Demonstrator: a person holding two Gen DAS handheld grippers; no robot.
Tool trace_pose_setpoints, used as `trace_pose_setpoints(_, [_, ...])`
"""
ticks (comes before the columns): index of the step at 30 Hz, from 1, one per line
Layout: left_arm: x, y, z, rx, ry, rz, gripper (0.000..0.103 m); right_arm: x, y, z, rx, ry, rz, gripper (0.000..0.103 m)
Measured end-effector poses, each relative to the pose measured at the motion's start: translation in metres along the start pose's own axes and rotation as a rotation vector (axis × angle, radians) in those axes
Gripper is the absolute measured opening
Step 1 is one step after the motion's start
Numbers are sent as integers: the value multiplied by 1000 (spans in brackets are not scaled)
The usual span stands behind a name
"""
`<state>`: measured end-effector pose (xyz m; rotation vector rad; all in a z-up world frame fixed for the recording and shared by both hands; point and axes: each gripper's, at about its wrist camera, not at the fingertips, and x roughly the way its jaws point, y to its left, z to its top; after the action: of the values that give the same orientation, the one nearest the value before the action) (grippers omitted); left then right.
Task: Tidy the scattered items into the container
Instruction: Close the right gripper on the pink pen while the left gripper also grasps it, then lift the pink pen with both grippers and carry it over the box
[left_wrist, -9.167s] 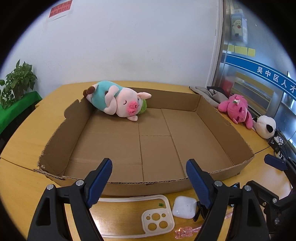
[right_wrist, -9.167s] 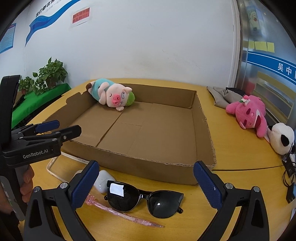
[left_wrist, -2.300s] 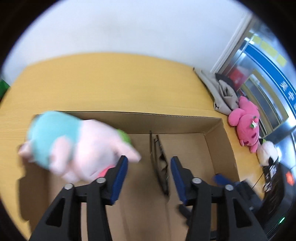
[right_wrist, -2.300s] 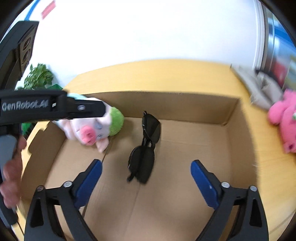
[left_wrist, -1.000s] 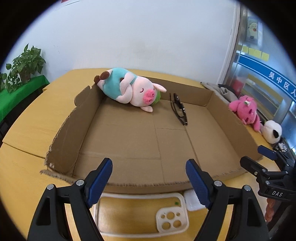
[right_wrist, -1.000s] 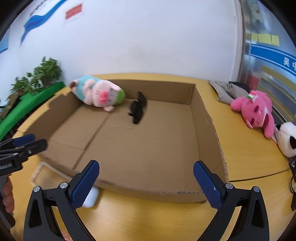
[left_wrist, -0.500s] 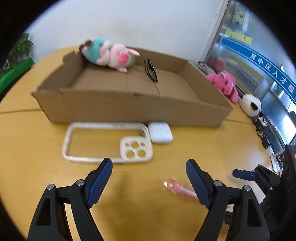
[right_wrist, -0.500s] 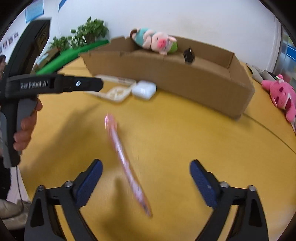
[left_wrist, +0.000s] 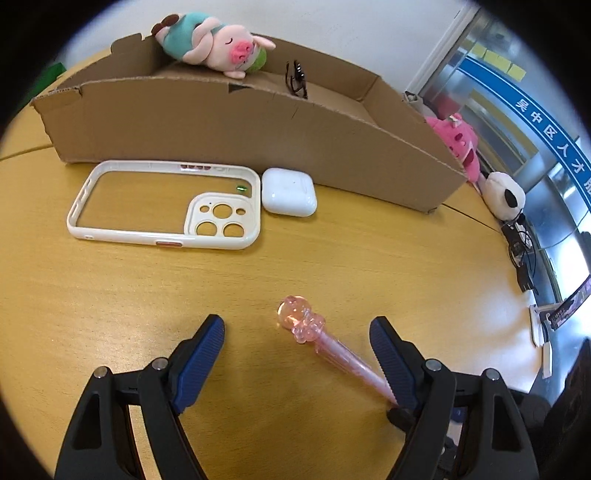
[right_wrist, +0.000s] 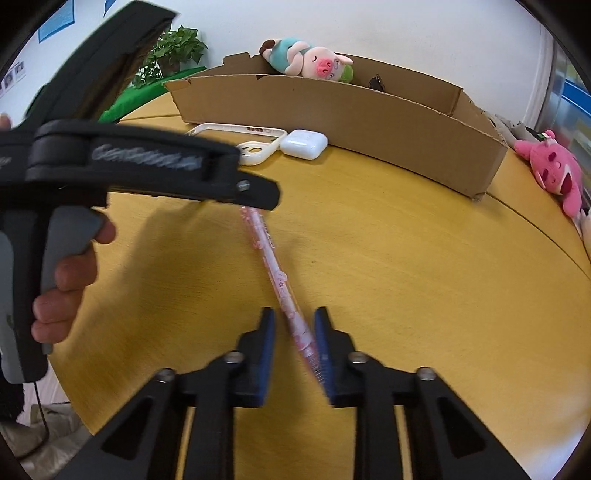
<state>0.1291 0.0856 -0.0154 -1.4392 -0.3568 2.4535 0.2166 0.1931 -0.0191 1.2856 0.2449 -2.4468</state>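
Right gripper (right_wrist: 294, 334) jaws part-closed around pink pen (right_wrist: 275, 271) on counter (right_wrist: 406, 258), contact uncertain; left gripper (left_wrist: 297, 343) jaws wide open, empty

Bare table (left_wrist: 388, 258) lies open toward the cardboard box (left_wrist: 258, 125), whose near wall bars entry.

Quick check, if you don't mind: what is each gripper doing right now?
Left gripper: open, holding nothing.
Right gripper: partly closed around the pink pen, not yet clamped.
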Motion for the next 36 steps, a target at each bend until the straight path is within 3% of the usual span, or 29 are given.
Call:
trace_pose_setpoints(4, [2,-1,3,-15,-6,12,73,2,12,-1,27,-6,62,12])
trace_pose_setpoints(7, [5,-1,5,-18,2,3,45,3,16,0,85,2,166,11])
trace_pose_setpoints(11, [6,-1,6,-15,7,19,36,6,17,1,121,-5,213,11])
trace_pose_setpoints(14, [6,1,7,-22,16,26,24,7,13,0,150,-6,244,12])
trace_pose_setpoints(25, [-13,-13,24,5,10,16,22,4,11,5,180,-27,307,13])
trace_pose_setpoints(30, [-48,-34,59,67,-64,-27,21,-15,2,30,184,-107,317,13])
trace_pose_setpoints(36, [-80,-66,119,148,-141,-78,20,-42,-23,85,164,-209,301,13])
